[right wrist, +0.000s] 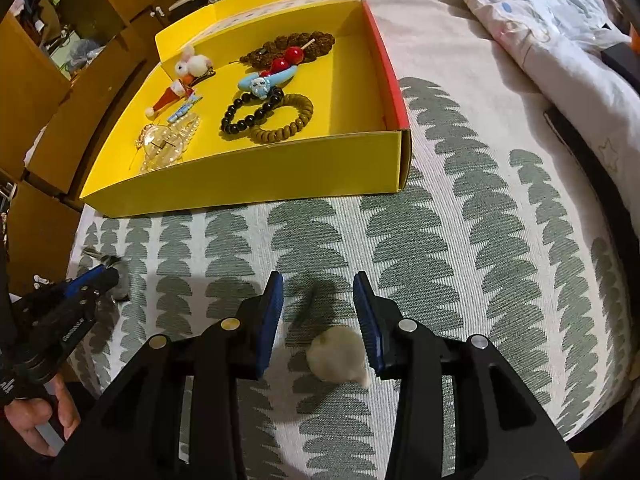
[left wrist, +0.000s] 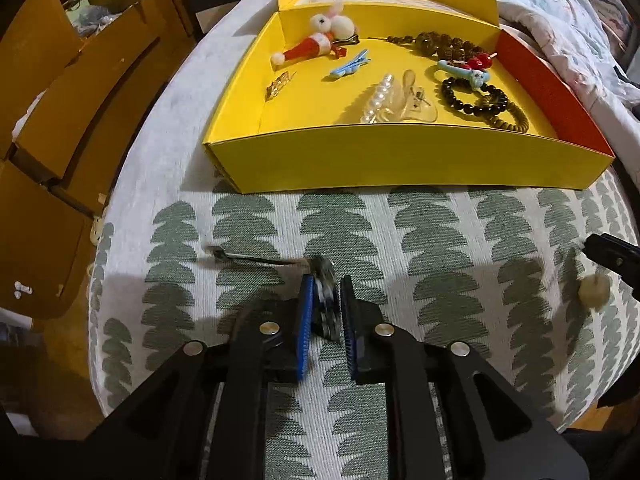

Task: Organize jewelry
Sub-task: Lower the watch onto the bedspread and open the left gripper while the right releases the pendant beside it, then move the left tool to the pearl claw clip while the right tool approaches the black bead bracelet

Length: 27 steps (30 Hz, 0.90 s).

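Surface: tree-patterned cloth [left wrist: 440, 232].
Left gripper [left wrist: 325, 292]: jaws narrowly parted around blurred dark hair clip [left wrist: 326, 300], long axis along fingers.
Right gripper [right wrist: 318, 292]: jaws apart; cream pompom [right wrist: 338, 354] between, untouched.
Yellow tray [left wrist: 400, 156]: beyond both.

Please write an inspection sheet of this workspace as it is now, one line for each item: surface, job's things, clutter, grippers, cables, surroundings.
Surface: white cloth with green tree pattern, spread over a bed.
Job's things: yellow box holds black bead bracelet, brown bead bracelet, pearl hair clip, blue hair clip, plush rabbit charm. Outside the box: dark metal hair clip, cream pompom.
Clutter: nothing seen on the cloth.
Grippers: left gripper has its fingers narrowly around the metal clip; right gripper is open, pompom lying between its fingers.
Cables: nothing seen.
Surroundings: cardboard boxes, floral quilt.
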Available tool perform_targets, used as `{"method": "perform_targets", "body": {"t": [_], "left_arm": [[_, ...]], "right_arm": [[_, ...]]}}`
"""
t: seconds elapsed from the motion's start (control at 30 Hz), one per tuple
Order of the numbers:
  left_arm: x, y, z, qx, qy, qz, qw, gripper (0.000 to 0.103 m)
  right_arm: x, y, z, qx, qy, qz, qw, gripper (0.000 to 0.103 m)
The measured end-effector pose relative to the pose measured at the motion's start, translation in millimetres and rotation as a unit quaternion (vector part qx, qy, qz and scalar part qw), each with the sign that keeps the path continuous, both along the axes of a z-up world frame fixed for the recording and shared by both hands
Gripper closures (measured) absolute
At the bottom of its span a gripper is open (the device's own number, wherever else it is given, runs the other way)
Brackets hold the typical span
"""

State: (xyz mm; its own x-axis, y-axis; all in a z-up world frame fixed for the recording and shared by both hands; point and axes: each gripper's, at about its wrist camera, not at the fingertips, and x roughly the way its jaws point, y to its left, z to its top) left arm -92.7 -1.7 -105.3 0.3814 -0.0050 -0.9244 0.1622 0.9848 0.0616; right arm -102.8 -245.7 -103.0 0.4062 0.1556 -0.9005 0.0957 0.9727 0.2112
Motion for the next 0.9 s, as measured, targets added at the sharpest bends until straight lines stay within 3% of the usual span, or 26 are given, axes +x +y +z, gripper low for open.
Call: {"method": "perform_targets", "body": {"t": [0.43, 0.9], "left_arm": [[1.4, 8.3, 40.6, -0.054, -0.035, -0.003, 0.9979, 0.06], [67.7, -9.0, 65.0, -0.062, -0.056, -0.015, 0.9964, 0.058]], "right_arm": [[1.1, 13.5, 50.4, 0.02, -0.074, 0.02, 0.997, 0.063], [65.9, 26.6, 69.5, 0.033, -0.094, 0.03, 0.995, 0.063]]}}
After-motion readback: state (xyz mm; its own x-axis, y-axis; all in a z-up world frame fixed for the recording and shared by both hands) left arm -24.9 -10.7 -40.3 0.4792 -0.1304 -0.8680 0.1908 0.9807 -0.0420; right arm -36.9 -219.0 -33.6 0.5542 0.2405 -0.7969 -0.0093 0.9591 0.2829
